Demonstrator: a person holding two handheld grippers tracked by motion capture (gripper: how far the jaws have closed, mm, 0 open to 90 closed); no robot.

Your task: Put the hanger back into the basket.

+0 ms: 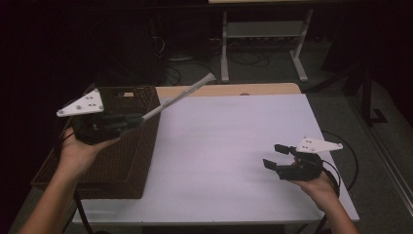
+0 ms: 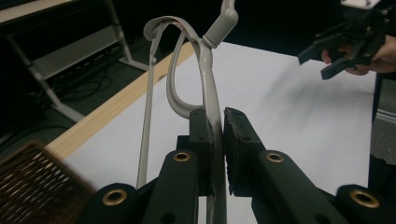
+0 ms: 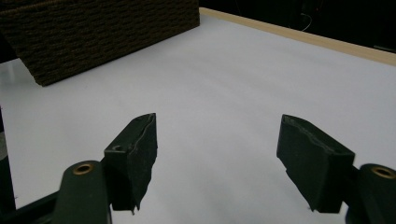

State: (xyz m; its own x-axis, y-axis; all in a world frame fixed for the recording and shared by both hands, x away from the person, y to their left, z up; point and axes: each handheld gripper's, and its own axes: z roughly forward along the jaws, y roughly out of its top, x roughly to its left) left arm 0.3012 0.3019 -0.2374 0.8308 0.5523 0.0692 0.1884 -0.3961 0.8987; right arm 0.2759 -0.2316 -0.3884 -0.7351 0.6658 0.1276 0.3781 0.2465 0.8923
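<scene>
At the left of a white-topped counter (image 1: 229, 146), the left gripper (image 1: 127, 122) was raised above a dark brown woven basket (image 1: 129, 161), its jaws clamped on one end of a long grey utensil (image 1: 180, 96) that slanted up and away toward the far side. From the left gripper view, the utensil (image 2: 205, 88) ended in looped wire-like arms. Near the right edge, well apart from the basket, the right gripper (image 1: 272, 156) hovered with its jaws spread wide and nothing between them.

high: overhead, forward-down | tool views: close, low | shared: table (image 1: 234, 146)
</scene>
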